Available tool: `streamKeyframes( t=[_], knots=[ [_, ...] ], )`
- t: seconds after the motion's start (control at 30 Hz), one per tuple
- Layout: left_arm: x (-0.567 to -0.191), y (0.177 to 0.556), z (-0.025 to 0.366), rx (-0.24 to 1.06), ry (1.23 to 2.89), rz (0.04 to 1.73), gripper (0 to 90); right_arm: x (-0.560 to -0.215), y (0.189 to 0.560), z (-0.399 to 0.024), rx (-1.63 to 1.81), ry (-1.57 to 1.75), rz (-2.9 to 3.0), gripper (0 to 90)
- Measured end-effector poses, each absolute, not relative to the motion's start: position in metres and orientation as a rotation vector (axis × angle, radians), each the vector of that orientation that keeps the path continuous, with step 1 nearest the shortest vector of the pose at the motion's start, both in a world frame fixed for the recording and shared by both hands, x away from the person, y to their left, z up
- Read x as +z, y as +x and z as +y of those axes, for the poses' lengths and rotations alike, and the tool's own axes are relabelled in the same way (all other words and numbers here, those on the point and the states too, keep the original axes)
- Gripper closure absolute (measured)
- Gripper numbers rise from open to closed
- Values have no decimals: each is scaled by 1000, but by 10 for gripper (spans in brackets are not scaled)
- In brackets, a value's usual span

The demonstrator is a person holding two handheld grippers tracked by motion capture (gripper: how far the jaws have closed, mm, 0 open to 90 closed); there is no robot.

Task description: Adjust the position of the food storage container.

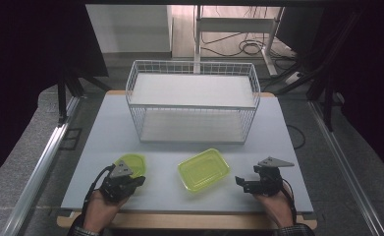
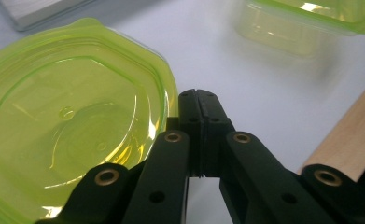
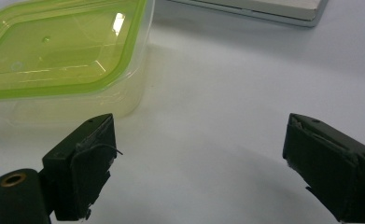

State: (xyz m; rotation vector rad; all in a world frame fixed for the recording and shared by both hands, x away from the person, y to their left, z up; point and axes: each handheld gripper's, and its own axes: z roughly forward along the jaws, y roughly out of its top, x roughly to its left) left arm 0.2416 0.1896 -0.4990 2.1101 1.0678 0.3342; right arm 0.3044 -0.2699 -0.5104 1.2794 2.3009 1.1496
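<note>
Here: left tool (image 2: pixel 200 100) jaws together beside translucent green plastic lid (image 2: pixel 68 121), lower left; right tool (image 3: pixel 199 163) jaws apart near green-lidded clear plastic container (image 3: pixel 63 51).

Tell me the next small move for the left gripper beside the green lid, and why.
Probably open the left gripper before going further: its jaws are shut with nothing between them, just beside the rim of the green lid, which lies flat on the table. Shut jaws cannot take the rim. The right gripper is open near the lidded container.
</note>
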Motion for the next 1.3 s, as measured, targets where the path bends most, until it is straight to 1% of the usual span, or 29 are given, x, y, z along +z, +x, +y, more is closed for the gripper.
streamKeyframes(
  t=[0.4,0.67,0.83,0.9,0.97,1.03,1.13,1.3],
  knots=[
    [-502,256,214,384,2060,1142,900,-511,304,-269,1153,1282,2329,141],
    [-504,263,227,389,2015,1191,900,-510,304,-269,1154,1283,2338,174],
    [-501,259,221,409,2020,1156,900,-509,305,-270,1162,1286,2332,199],
    [-497,253,211,411,1993,1092,900,-508,305,-272,1162,1288,2318,219],
    [-498,253,205,409,2006,1064,900,-506,306,-273,1165,1291,2310,255],
    [-501,253,198,394,2016,1040,899,-504,307,-274,1165,1297,2308,310],
    [-505,256,190,348,2018,1022,887,-499,309,-274,1176,1279,2303,434],
    [-508,260,180,312,2007,1004,882,-494,316,-269,1189,1245,2330,579]
  ],
)
